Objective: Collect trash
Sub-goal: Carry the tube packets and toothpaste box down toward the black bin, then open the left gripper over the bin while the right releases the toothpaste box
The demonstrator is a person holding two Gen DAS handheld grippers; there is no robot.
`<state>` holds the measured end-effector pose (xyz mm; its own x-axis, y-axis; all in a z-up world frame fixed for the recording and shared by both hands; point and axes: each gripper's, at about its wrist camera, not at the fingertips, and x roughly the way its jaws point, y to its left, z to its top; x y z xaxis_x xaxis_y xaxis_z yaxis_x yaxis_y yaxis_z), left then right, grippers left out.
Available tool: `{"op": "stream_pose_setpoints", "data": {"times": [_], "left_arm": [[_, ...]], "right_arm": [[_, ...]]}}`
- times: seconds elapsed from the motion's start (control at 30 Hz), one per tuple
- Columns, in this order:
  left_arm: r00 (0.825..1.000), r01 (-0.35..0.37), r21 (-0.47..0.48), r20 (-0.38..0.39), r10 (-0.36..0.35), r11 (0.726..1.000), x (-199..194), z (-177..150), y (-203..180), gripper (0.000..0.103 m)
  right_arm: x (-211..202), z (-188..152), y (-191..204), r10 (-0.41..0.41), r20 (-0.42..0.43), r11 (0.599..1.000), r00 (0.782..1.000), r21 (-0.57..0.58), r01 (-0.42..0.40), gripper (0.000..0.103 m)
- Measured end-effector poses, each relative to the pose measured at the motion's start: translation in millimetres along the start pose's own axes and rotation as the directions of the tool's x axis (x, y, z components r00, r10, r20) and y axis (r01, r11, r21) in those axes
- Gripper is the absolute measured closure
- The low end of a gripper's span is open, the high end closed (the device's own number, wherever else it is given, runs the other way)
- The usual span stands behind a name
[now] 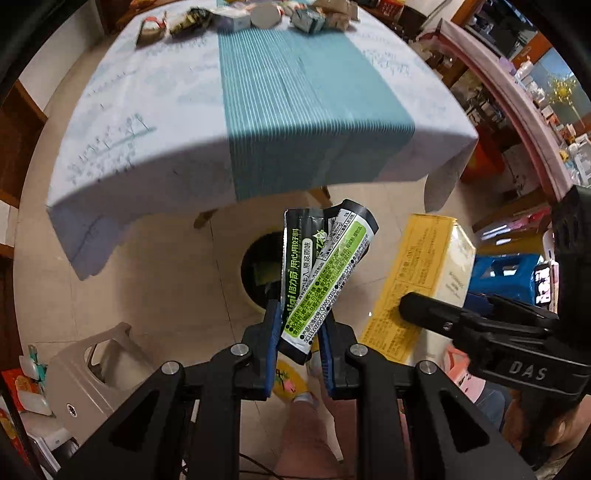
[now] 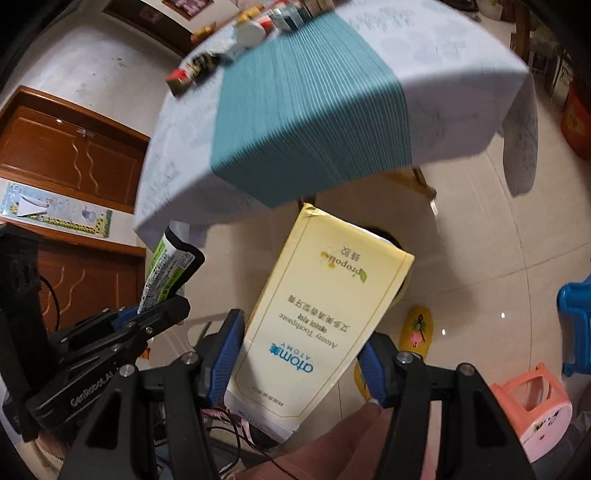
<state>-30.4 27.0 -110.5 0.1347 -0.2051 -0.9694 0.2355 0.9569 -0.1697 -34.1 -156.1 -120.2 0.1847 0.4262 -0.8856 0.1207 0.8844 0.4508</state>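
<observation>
My left gripper [image 1: 299, 318] is shut on a black-and-green snack wrapper [image 1: 327, 262], folded and standing up from the pads. Straight below it on the floor is a round bin [image 1: 255, 271] with a dark inside. My right gripper [image 2: 303, 332] is shut on a tall yellow toothpaste box [image 2: 325, 306], gripped by its lower sides. That box covers most of the bin [image 2: 386, 234] in the right wrist view. The left gripper [image 2: 159, 306] and its wrapper [image 2: 168, 269] show at left there. In the left wrist view the right gripper [image 1: 439, 302] holds the box [image 1: 417, 273] at right.
A table [image 1: 147, 122] with a white cloth and teal runner stands behind the bin, with more wrappers and boxes [image 1: 192, 18] at its far end. On the floor are a grey stool [image 1: 92, 373], a pink stool [image 2: 532, 402], a blue stool [image 2: 576, 317] and a yellow slipper [image 2: 417, 328].
</observation>
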Motion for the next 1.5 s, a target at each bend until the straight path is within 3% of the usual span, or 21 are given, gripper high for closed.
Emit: {"op": "stream_pose_setpoints", "data": {"times": [0.43, 0.8, 0.87, 0.93, 1.0, 1.07, 1.3, 1.5], "left_arm": [[0.997, -0.042, 0.011, -0.064, 0.043, 0.999, 133.6, 6.1, -2.2, 0.086], [0.990, -0.078, 0.056, -0.114, 0.084, 0.995, 245.5, 19.1, -0.8, 0.084], [0.990, -0.084, 0.066, -0.110, 0.091, 0.994, 255.4, 21.9, -0.9, 0.081], [0.990, -0.090, 0.073, -0.104, 0.097, 0.993, 264.3, 25.3, -1.3, 0.071], [0.990, -0.100, 0.076, -0.092, 0.107, 0.992, 268.9, 27.9, -0.4, 0.053], [0.990, -0.119, 0.073, -0.068, 0.124, 0.990, 271.1, 29.5, 2.7, 0.046], [0.992, -0.112, 0.007, -0.064, 0.112, 0.994, 266.8, 25.7, 26.6, 0.041], [0.988, -0.155, -0.024, -0.018, 0.154, 0.988, 255.3, 20.6, 45.2, 0.041]], "right_arm": [[117.3, -0.1, -68.5, -0.090, -0.095, 0.996, 0.991, -0.004, 0.090, 0.044], [192.4, 7.2, -131.9, -0.122, -0.113, 0.990, 0.986, 0.059, 0.129, 0.044], [200.8, 9.2, -137.8, -0.123, -0.116, 0.989, 0.986, 0.066, 0.131, 0.044], [208.9, 11.1, -141.6, -0.123, -0.121, 0.989, 0.985, 0.068, 0.132, 0.044], [215.4, 12.2, -143.8, -0.125, -0.126, 0.989, 0.984, 0.065, 0.134, 0.044], [219.8, 13.7, -144.1, -0.126, -0.130, 0.989, 0.984, 0.062, 0.134, 0.044], [234.3, 22.6, -136.0, -0.121, -0.143, 0.991, 0.982, 0.039, 0.128, 0.044], [247.0, 31.6, -118.6, -0.118, -0.158, 0.993, 0.980, -0.007, 0.119, 0.044]]}}
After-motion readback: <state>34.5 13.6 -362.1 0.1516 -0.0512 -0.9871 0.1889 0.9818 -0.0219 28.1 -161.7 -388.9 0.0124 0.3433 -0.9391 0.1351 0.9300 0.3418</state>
